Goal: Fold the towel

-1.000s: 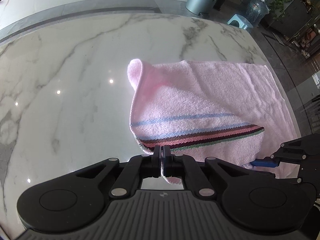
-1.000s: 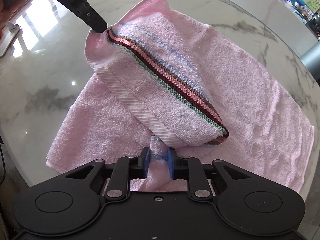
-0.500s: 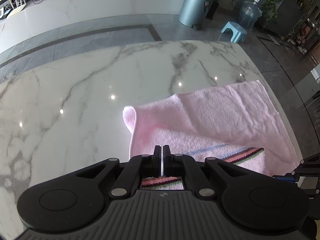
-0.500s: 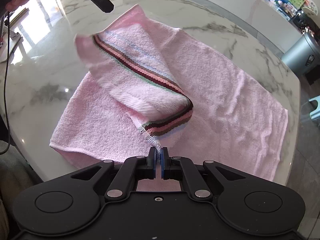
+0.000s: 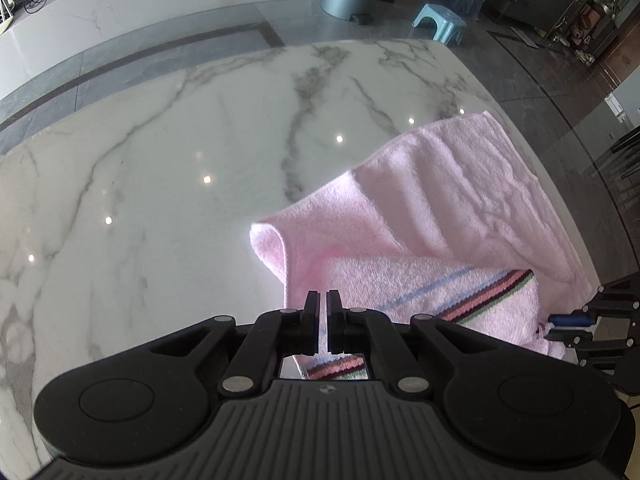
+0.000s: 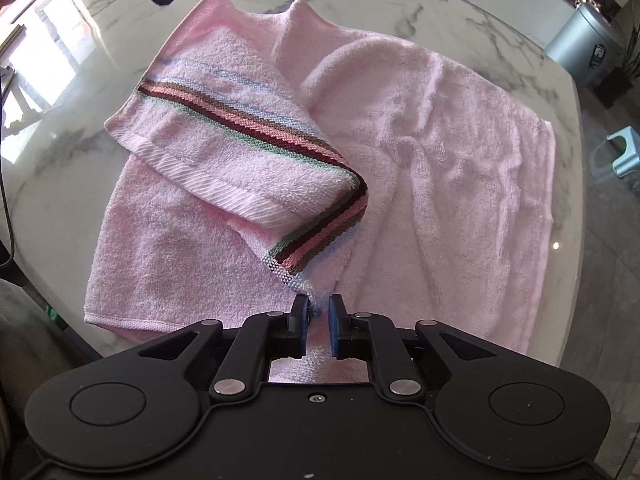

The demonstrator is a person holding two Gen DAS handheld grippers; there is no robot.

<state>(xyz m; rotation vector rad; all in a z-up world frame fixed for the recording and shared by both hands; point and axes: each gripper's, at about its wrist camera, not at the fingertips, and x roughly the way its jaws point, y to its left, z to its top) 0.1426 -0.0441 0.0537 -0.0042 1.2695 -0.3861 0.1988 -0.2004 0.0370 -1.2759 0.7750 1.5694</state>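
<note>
Left wrist: left gripper [image 5: 323,322], jaws just parted a crack, nothing pinched, pink striped towel [image 5: 432,240] ahead-right on marble table [image 5: 160,184]; right wrist: right gripper [image 6: 319,326], jaws just eased apart, striped corner loose between them, towel half-folded ahead.

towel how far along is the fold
Done: the striped end is turned over onto the pink towel on the marble table. In hand: both jaws have just been opening; the left gripper is clear, the right gripper has the fringed corner between its jaws. Left: it lies skewed; squaring, further folds.
</note>
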